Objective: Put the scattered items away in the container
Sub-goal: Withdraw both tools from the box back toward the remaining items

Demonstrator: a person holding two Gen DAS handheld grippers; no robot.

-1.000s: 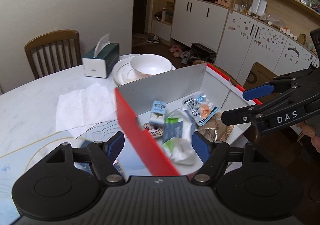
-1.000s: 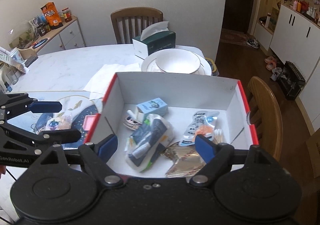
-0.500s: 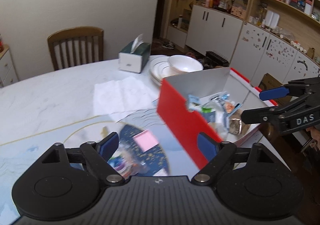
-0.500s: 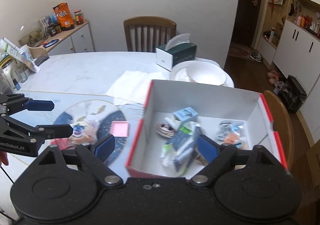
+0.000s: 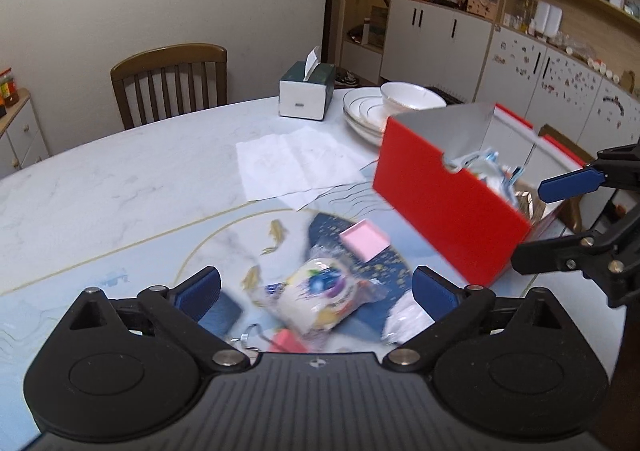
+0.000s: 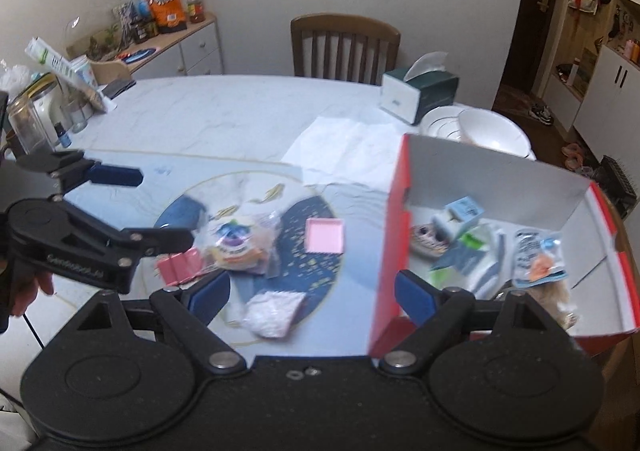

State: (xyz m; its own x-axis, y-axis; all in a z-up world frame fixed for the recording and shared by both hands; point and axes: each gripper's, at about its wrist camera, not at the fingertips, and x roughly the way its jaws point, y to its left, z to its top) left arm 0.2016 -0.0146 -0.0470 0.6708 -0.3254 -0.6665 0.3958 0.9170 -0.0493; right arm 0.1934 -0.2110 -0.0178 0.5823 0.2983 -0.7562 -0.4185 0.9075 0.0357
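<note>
A red box (image 5: 440, 207) with a white inside stands at the right of the table and holds several snack packets (image 6: 536, 263). Left of the box (image 6: 386, 251), on the table's blue round pattern, lie a clear-wrapped round snack (image 5: 320, 291), a pink square (image 5: 364, 239), a white packet (image 6: 272, 309) and a pink-red item (image 6: 178, 267). My left gripper (image 5: 316, 293) hovers over the round snack (image 6: 236, 247); its jaws are opening and press on nothing. My right gripper (image 6: 314, 291) is open and empty, near the box's left wall and above the white packet.
A white paper napkin (image 5: 296, 167) lies behind the items. Farther back are a green tissue box (image 5: 306, 91) and stacked plates with a bowl (image 5: 400, 99). A wooden chair (image 5: 168, 83) stands behind the table. Jars and bottles (image 6: 44, 115) crowd the far left edge.
Both grippers have swung left, from over the box to over the loose items on the table. The left gripper's jaws have spread wider.
</note>
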